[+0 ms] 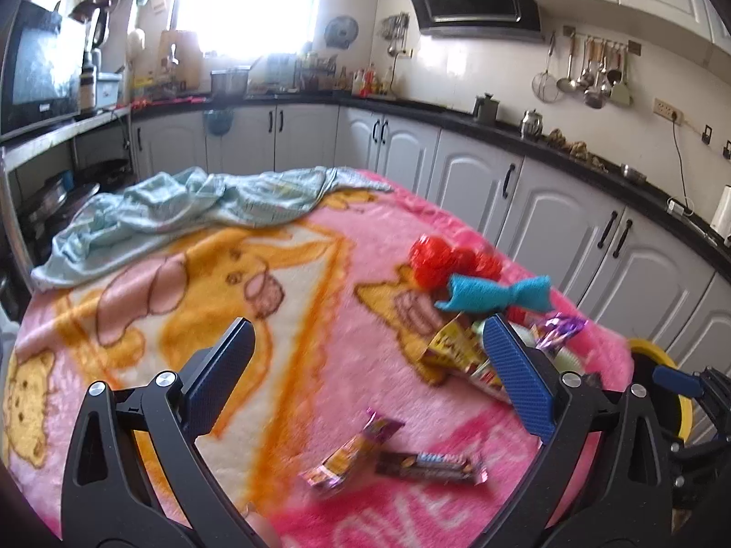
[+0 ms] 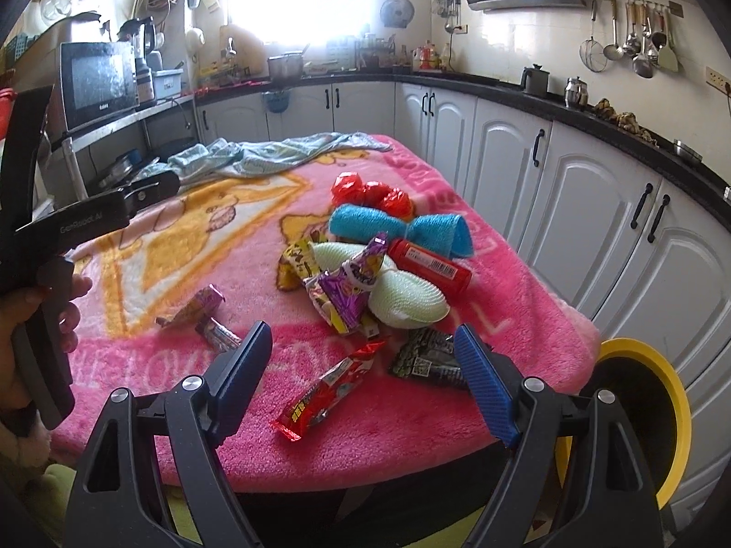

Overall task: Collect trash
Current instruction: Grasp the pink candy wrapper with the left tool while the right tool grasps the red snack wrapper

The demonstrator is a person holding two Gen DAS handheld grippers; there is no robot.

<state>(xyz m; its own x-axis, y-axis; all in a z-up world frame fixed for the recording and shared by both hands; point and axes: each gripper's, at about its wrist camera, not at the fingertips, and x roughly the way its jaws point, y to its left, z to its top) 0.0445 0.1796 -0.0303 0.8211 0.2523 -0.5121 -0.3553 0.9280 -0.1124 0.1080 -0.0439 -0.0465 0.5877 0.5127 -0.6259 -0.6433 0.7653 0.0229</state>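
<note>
Trash lies on a pink blanket [image 2: 411, 415]. In the right wrist view my right gripper [image 2: 363, 342] stands open just above a red snack wrapper [image 2: 329, 392], without touching it. A dark wrapper [image 2: 425, 360] lies by its right finger. Behind are a purple wrapper [image 2: 347, 283], a white mesh sponge [image 2: 406, 297], a red tube [image 2: 429, 265], a blue cloth [image 2: 397, 228] and red mesh [image 2: 370, 192]. My left gripper [image 1: 370, 351] is open and empty over the blanket. Two small wrappers [image 1: 393, 456] lie below and between its fingers.
A yellow-rimmed bin [image 2: 639, 349] stands off the blanket's right corner, next to white cabinets [image 2: 594, 210]. A light blue towel [image 1: 182, 205] is crumpled at the far end. A hand [image 2: 27, 315] holds the left gripper's handle at the left edge of the right wrist view.
</note>
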